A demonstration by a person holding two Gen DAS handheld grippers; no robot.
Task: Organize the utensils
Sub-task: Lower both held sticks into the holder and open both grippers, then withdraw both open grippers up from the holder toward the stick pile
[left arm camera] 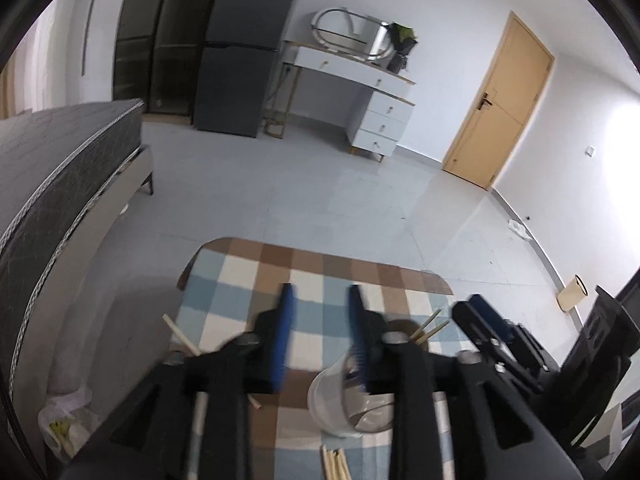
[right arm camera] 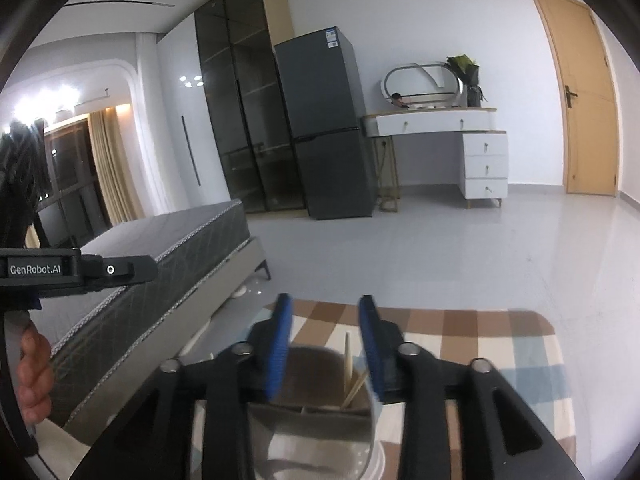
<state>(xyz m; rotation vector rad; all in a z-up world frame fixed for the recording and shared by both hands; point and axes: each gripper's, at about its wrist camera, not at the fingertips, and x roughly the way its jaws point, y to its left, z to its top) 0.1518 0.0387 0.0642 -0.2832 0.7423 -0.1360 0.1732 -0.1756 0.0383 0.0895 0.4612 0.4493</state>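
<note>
My left gripper [left arm camera: 320, 292] is open and empty above the checkered tablecloth [left arm camera: 248, 284]. Below it stands a clear and white cup [left arm camera: 340, 404]. Wooden chopsticks lie loose: one at the left [left arm camera: 180, 334], a bundle at the bottom edge [left arm camera: 334, 464], and two [left arm camera: 430, 326] stick up from a brown holder behind the right finger. My right gripper [right arm camera: 326, 304] is open, its blue pads on either side of a grey utensil holder [right arm camera: 312, 412] with chopsticks [right arm camera: 352, 376] standing in it. The right gripper also shows in the left wrist view [left arm camera: 480, 316].
The table [right arm camera: 500, 344] is small, with floor all around. A bed [left arm camera: 52, 184] stands to the left. A fridge [right arm camera: 324, 124], a dark cabinet [right arm camera: 240, 100], a white dresser [right arm camera: 448, 140] and a wooden door [right arm camera: 580, 92] line the far wall. A plastic bag [left arm camera: 64, 424] lies by the bed.
</note>
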